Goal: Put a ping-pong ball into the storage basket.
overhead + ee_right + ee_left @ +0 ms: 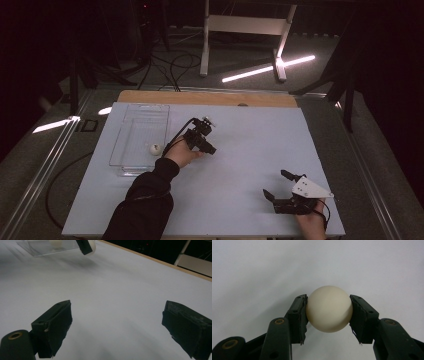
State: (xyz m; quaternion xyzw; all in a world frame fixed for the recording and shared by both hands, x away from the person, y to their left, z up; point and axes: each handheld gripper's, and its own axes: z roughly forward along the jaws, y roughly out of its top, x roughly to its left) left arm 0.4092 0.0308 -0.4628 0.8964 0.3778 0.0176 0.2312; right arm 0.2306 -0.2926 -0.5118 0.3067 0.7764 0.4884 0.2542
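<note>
Tongs on the left (pixel 328 312) clamp a cream ball (pixel 329 308) that bears no writing, above the pale blue desk (pixel 240 150), just right of a clear tray (pixel 142 125) holding another ball (pixel 155 148). Right tongs (pixel 117 327) gape wide, holding nothing. Dark room beyond.

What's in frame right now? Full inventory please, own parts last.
ball: 2, cream-white; one clamped in the left gripper, one inside the tray
tray: 1, clear plastic, left part of the table
table: 1, pale blue-grey top with a wooden far edge
stand: 1, white frame, on the floor beyond the table
left gripper: 1, black, shut on a ball, right of the tray
right gripper: 1, black, jaws wide apart, nothing between them, near right of the table
</note>
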